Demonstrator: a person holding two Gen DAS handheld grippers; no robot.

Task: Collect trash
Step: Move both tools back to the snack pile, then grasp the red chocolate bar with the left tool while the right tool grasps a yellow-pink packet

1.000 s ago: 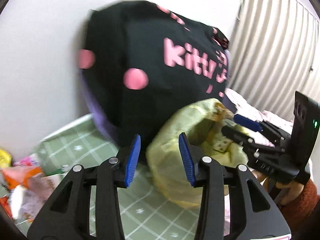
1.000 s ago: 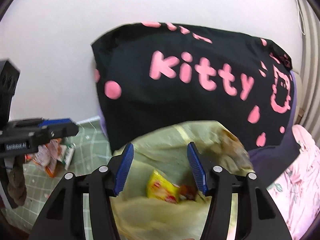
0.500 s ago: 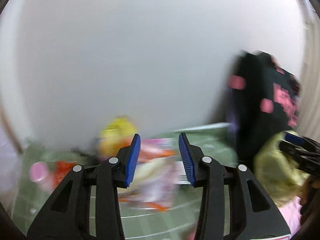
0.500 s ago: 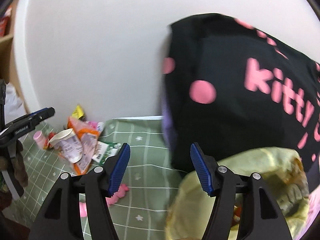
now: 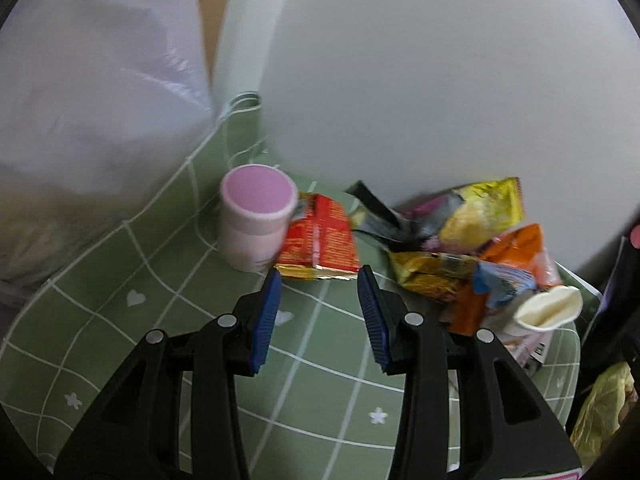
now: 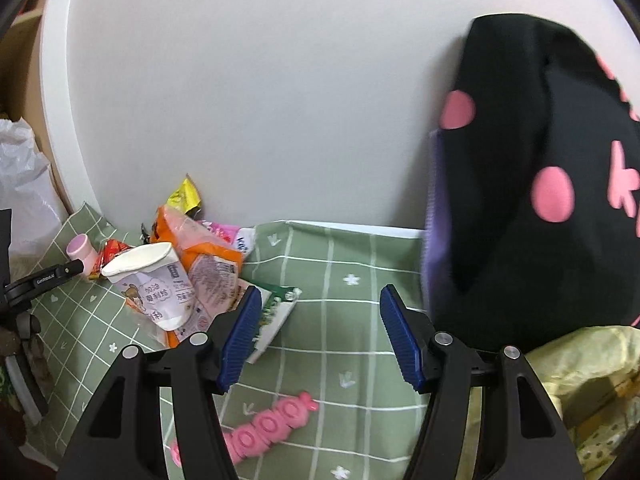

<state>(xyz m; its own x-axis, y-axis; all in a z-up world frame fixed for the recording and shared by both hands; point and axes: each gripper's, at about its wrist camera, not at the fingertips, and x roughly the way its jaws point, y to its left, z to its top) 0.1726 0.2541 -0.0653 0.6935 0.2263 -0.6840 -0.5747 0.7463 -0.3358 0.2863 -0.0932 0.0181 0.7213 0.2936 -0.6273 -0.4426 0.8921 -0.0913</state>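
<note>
Left wrist view: your left tongs stand part-open and empty (aimed at the red wrapper); right tongs gape empty above the desk.

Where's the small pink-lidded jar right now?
The pink-lidded jar stands upright on the green tablecloth, left end of the trash pile, beside the red wrapper.

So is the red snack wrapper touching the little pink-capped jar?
Touching. In the left wrist view the red snack wrapper leans its upper corner against the side of the pink-capped jar, with no green cloth showing between them.
</note>
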